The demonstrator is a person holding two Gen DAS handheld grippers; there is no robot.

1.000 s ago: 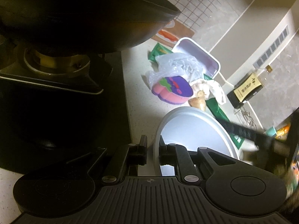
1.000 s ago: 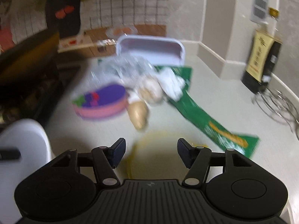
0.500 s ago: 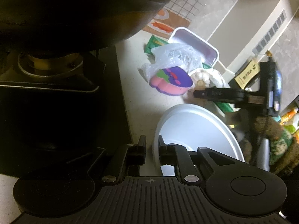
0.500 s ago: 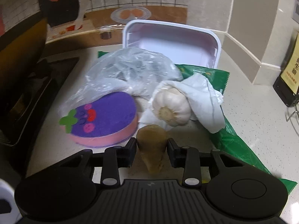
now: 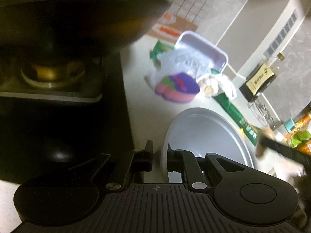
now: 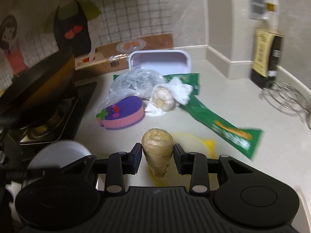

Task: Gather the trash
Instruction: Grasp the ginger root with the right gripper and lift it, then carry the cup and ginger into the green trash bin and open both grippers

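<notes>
Between our right gripper (image 6: 157, 155) fingers: ginger piece (image 6: 157, 149), gripped.
Only left view shows our left gripper (image 5: 159, 158) clamping the white bowl (image 5: 206, 134) rim at 6 o'clock.

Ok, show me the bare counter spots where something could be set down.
Bare counter lies between the sponge and the stove, and right of the green wrapper toward the whisk. Crowded: sponge, plastic bag, garlic and tray cluster together.
</notes>
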